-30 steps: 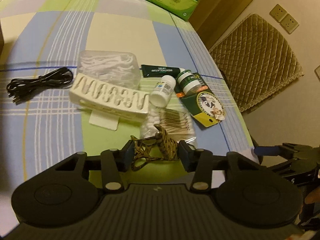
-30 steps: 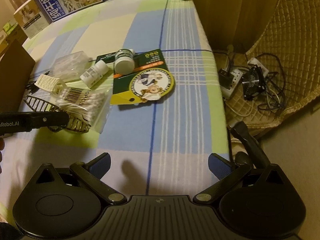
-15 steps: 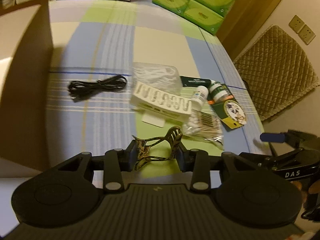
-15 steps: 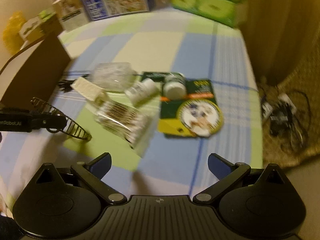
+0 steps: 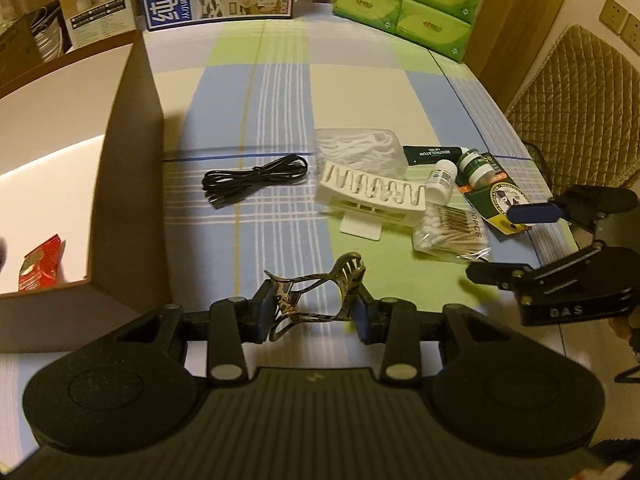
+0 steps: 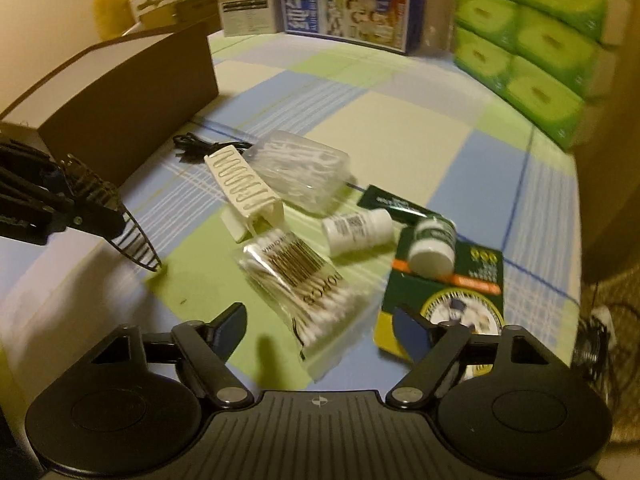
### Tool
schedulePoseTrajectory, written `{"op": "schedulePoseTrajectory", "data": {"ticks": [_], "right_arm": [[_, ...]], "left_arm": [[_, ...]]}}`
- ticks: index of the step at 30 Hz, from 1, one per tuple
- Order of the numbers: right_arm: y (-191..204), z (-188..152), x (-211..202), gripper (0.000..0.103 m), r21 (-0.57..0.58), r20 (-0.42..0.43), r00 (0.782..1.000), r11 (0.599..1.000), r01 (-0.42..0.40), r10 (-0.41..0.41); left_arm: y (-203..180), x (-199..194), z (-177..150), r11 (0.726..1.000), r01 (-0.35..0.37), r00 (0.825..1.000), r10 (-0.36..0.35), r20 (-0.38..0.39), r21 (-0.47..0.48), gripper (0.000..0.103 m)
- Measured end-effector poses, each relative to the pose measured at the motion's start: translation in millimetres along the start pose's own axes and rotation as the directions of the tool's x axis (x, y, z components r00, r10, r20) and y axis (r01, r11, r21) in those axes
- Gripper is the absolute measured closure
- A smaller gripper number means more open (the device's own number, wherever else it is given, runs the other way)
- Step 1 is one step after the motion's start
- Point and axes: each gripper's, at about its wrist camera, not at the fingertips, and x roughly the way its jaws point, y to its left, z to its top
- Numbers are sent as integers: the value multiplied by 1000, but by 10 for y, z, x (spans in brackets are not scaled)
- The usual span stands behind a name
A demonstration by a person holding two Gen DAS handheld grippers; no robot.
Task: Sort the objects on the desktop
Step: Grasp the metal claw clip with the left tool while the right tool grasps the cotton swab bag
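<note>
left gripper (image 5: 312, 314) is clamping the hair claw clip (image 5: 316, 300) crosswise between its jaws, above the bench (image 5: 360, 92). right gripper (image 6: 320, 330) jaws are closing, hovering empty over the cotton swab bag (image 6: 304, 280).

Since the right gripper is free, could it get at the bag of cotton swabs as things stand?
Probably yes: the right gripper, jaws closing with nothing between them, hovers just before the bag of cotton swabs, which lies uncovered on the table.

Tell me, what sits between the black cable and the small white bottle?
In the left wrist view, between the black cable and the white bottle sit the cream slotted rack and, behind it, a clear box of floss picks.
</note>
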Motion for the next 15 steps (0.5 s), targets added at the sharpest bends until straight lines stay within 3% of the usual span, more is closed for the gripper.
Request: {"op": "schedulePoseTrajectory", "data": {"ticks": [15], "right_arm": [[19,115,228,45,-126,-17,1000,992,-26,24]], "left_arm": [[62,57,58,998,-67,998,67,-5,-1,69]]}}
